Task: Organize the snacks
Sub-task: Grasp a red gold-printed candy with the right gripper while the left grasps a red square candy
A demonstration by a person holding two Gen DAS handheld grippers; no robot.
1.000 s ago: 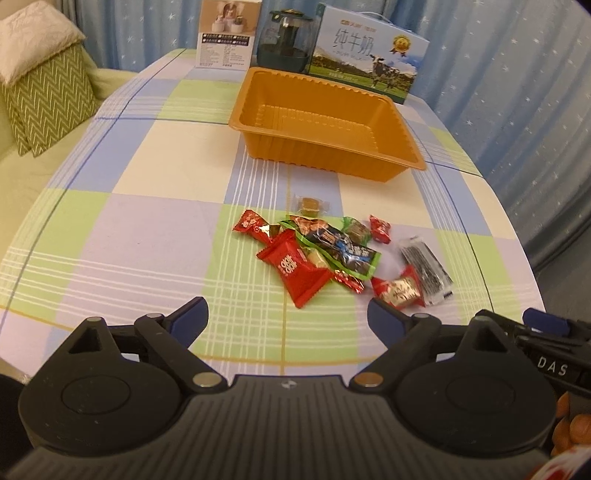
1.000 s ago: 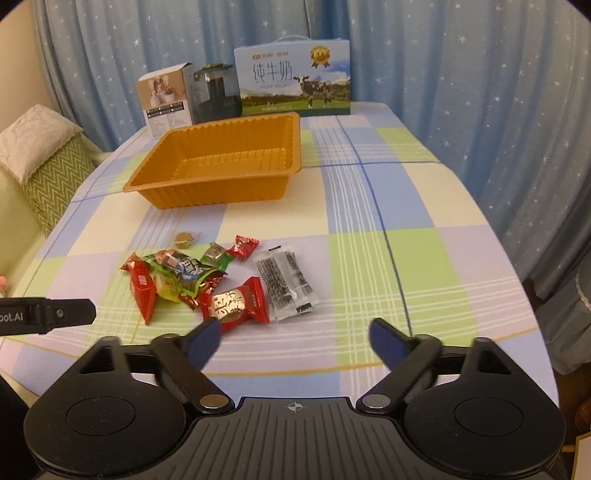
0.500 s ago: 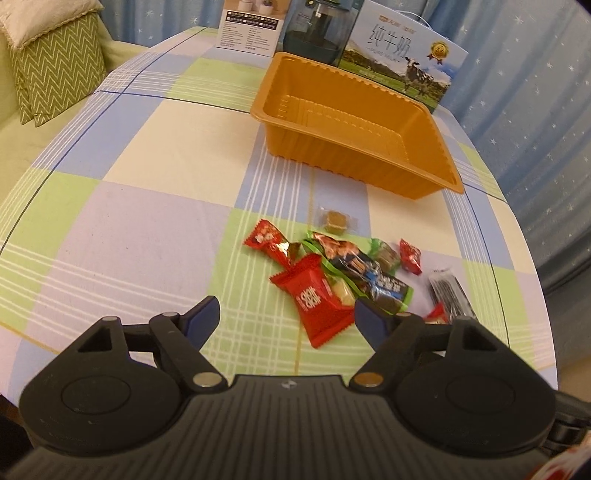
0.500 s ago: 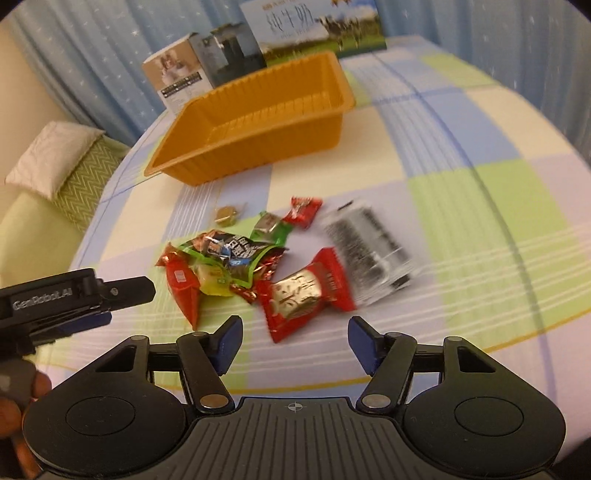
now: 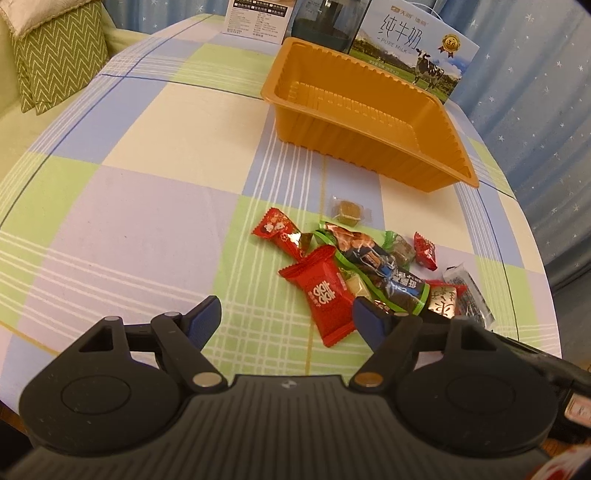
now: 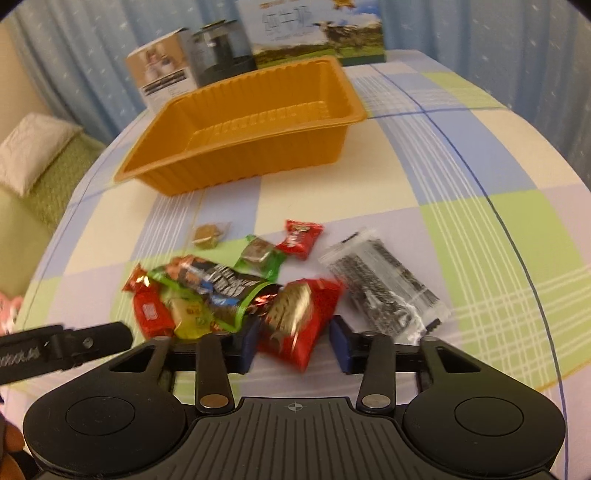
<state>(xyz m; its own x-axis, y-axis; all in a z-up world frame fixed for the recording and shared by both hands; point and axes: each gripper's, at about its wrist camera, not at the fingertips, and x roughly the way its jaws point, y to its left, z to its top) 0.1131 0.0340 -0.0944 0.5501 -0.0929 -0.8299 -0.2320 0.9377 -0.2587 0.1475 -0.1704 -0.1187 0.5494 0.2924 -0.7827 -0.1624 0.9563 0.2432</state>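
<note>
Snacks lie in a loose heap on the checked tablecloth (image 5: pixel 155 206), near the table's front edge; the orange tray (image 5: pixel 369 114) sits behind them, apart from the heap, nothing visible inside it.

Right gripper (image 6: pixel 293 341): jaws partly closed, blue pads either side of the near end of the red-gold pack (image 6: pixel 295 321). The pads sit close to the wrapper; contact cannot be confirmed because the frame is blurred.

Left gripper (image 5: pixel 286 319): jaws wide apart, holding nothing. Its right pad overlaps the near edge of the heap by the green-edged bag (image 5: pixel 376 273); the red pack (image 5: pixel 325 291) lies between the pads, further out.

Heap contents, left wrist view:
- red candy (image 5: pixel 279 232) at the left end
- brown sweet (image 5: pixel 349 212) in clear wrap, nearest the tray, apart from the rest
- small red candy (image 5: pixel 424 251) at the right
- green-wrapped sweet (image 5: pixel 400 249) just beside it
- clear pack with dark contents (image 6: pixel 384 290) at the right end, beside the red-gold pack

Behind the tray: milk carton (image 5: pixel 413 62), dark jar (image 5: pixel 325 26), white box (image 5: pixel 258 18). Blue curtain (image 5: pixel 535 74) behind. Green cushion (image 5: pixel 55 59) at the left.
</note>
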